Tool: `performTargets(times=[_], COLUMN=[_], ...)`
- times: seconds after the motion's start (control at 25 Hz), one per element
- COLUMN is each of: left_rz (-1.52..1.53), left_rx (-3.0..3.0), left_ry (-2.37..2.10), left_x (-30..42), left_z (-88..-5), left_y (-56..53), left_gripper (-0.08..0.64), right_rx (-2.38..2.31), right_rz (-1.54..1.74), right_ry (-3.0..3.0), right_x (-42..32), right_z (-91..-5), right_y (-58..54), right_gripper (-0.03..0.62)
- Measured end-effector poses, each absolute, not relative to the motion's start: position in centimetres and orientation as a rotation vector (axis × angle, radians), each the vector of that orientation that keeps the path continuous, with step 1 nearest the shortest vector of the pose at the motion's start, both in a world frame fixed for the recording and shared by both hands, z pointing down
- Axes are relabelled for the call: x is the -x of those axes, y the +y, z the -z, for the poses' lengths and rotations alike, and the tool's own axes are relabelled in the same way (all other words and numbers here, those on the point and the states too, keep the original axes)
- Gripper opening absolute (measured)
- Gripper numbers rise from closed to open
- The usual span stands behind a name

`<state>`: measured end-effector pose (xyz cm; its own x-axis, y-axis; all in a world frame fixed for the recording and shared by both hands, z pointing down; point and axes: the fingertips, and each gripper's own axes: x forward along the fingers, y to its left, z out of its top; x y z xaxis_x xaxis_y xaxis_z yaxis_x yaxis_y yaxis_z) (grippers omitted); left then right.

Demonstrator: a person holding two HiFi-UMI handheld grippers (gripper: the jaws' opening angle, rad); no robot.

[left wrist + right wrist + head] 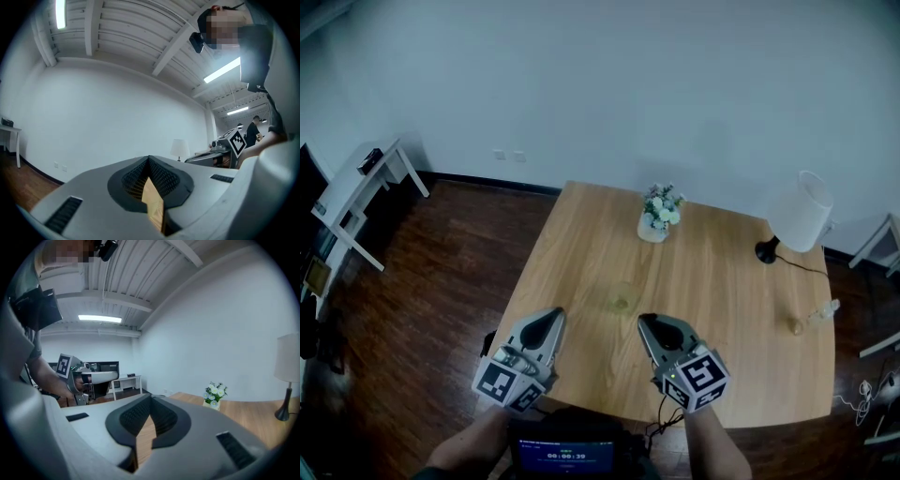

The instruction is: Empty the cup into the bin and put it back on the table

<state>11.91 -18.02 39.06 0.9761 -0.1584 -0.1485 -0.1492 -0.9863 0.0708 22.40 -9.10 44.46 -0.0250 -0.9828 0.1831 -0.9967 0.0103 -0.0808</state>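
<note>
Left gripper [553, 317] and right gripper [650, 325]: jaws closed tip to tip, nothing held. Both hover over the near edge of the table [731, 309]. Cup [621, 299] (faint, see-through, hard to make out) sits on the table just ahead, between them. Flowers [660, 211] and lamp [798, 217] stand further back.

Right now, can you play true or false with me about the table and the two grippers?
1. The flowers stand on the table. True.
2. The lamp has tipped over. False: it stands upright near the table's right edge.
3. The left gripper holds a cup. False: its jaws are together with nothing between them.
4. The right gripper is shut. True.
</note>
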Motion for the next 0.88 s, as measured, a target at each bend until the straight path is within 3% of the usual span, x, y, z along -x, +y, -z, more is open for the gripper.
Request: performTargets(times=[0.88], left_rz=[0.306], left_rx=[-3.083], left_ry=[-0.301], left_x=[-7.3], left_z=[-36.8], left_y=[-18.7], left_gripper=[-0.009], right_rx=[-2.226], right_rz=[-0.299], right_ry=[-2.07], right_x=[-19.4], right_z=[-41.8], right_y=[-7.8], right_gripper=[0.002])
